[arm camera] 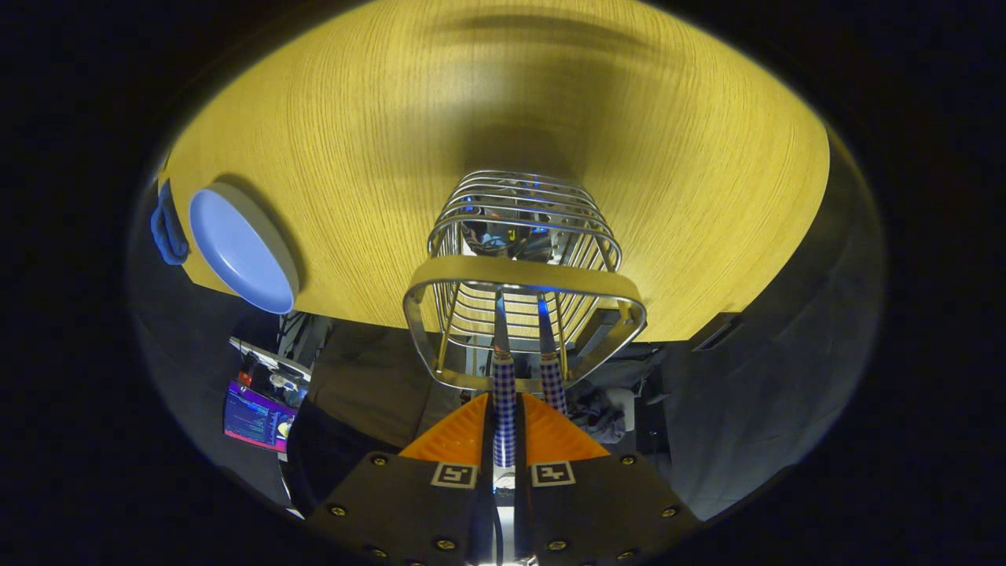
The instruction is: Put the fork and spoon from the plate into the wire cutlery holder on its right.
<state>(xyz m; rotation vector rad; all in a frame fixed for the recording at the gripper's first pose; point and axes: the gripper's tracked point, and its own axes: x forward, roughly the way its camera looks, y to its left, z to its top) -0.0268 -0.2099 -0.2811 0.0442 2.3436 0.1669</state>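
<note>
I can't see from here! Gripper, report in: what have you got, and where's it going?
Gripper jaws shut on checkered cutlery handle, head down inside wire cutlery holder. Second checkered handle already in holder. Blue plate empty. Nothing in the way.

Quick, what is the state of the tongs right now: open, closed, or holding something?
Tongs: closed on a checked-handle utensil, its metal end inside the wire cutlery holder. Fork or spoon cannot be told.

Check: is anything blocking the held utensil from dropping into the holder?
Nothing visible. The gripper is shut on a checked handle whose metal end already sits inside the holder, beside a second handle.
</note>
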